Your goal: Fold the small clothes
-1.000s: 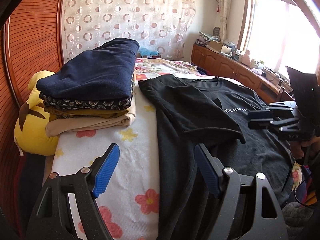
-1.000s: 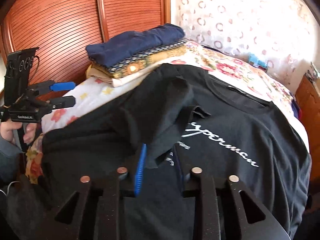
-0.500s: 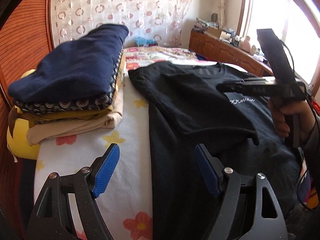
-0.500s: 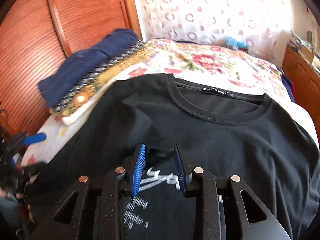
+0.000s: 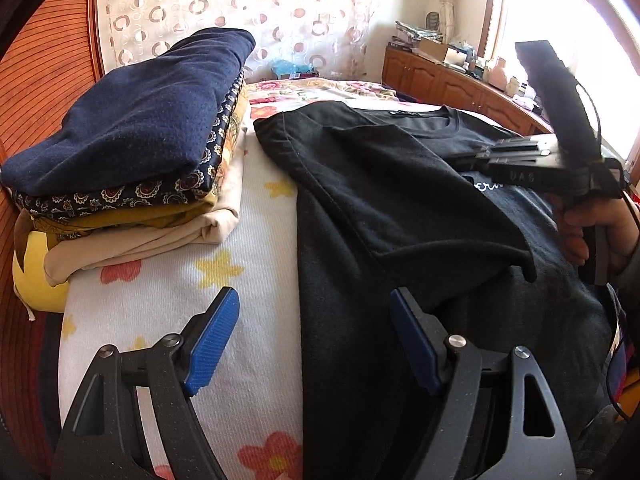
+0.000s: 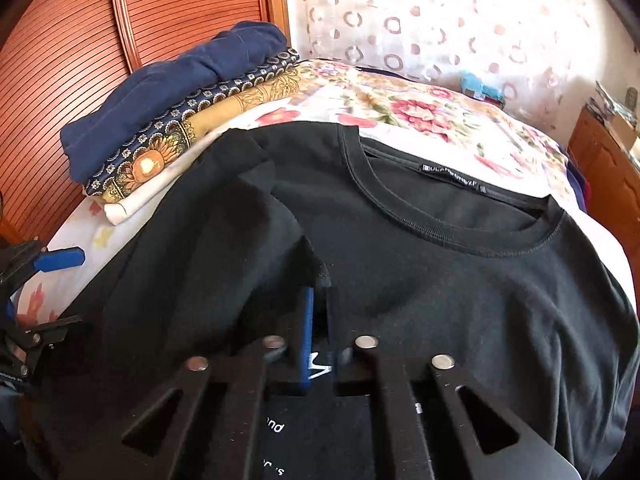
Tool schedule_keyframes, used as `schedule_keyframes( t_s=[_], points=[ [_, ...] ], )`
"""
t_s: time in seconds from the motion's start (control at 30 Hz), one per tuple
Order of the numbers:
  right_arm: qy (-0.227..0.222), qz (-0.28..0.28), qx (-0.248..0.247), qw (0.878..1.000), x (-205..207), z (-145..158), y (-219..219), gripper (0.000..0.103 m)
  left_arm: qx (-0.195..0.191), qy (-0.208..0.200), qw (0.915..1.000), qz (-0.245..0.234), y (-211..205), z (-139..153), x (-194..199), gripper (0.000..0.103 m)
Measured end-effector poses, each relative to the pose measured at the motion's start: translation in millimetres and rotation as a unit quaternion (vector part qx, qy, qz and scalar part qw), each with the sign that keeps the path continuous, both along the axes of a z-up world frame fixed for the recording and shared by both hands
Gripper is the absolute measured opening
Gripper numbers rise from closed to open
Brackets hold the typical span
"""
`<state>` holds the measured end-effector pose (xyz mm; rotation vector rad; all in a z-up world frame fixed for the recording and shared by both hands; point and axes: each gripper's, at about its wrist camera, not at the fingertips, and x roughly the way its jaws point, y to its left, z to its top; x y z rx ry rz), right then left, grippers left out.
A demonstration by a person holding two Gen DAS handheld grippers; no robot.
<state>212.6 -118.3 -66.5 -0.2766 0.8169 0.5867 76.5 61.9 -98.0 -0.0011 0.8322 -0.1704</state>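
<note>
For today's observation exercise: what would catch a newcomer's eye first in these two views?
First, the black T-shirt spread across the flowered bedspread, one sleeve already folded inward. Next, the stack of folded clothes, navy on top, beside it against the wooden headboard. Then the blue-padded left hand-held gripper, open above the shirt's edge.

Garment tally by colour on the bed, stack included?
Black: 1, the black T-shirt laid out flat
Navy: 1, the navy top on top of the stack
Navy patterned: 1, the patterned piece
Mustard yellow: 1, the yellow piece
Cream: 1, the cream piece at the bottom
Total: 5
</note>
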Motion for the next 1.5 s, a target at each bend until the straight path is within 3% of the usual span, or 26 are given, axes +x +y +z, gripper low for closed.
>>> schedule_keyframes(
  t_s=[0.17, 0.3, 0.43, 0.57, 0.83, 1.0, 1.07, 1.3, 1.5],
  points=[
    [-0.043, -0.050, 0.008, 0.998, 7.5, 20.8, -28.7, 0.004, 0.000, 0.004, 1.0000, 0.001, 0.0, -1.5, 0.8, 0.078],
    [-0.041, -0.070, -0.002, 0.997, 11.9, 19.9, -45.7, 0.004, 0.000, 0.004, 1.0000, 0.002, -0.9, -1.8, 1.8, 0.078],
    [-0.045, -0.076, -0.006, 0.996, 7.0, 22.6, -49.7, 0.014, 0.001, 0.002, 1.0000, 0.000, -1.7, -1.6, 1.7, 0.078],
    [-0.050, -0.066, -0.006, 0.997, -5.0, 29.0, -59.0, 0.031, 0.009, -0.012, 0.9999, 0.003, -1.9, 2.8, -0.1, 0.078],
    [-0.046, -0.085, -0.049, 0.994, -30.2, 19.8, -106.5, 0.032, -0.023, -0.048, 0.9984, -0.015, -7.8, 32.0, 11.0, 0.078],
    [-0.033, -0.106, -0.055, 0.992, -37.1, 12.8, -136.0, 0.032, -0.043, -0.042, 0.9978, -0.029, -16.4, 44.0, 43.3, 0.068],
    [-0.030, -0.109, -0.048, 0.992, -40.2, 10.6, -144.5, 0.032, -0.043, -0.034, 0.9980, -0.031, -20.2, 43.4, 56.5, 0.059],
    [-0.028, -0.112, -0.020, 0.993, -45.4, 12.4, -150.6, 0.032, 0.009, 0.007, 0.9999, 0.006, -26.4, 20.7, 103.8, 0.047],
    [-0.028, -0.112, -0.019, 0.993, -48.4, 12.9, -155.5, 0.032, 0.033, 0.026, 0.9990, 0.014, -29.8, 7.5, 112.0, 0.042]
  ],
)
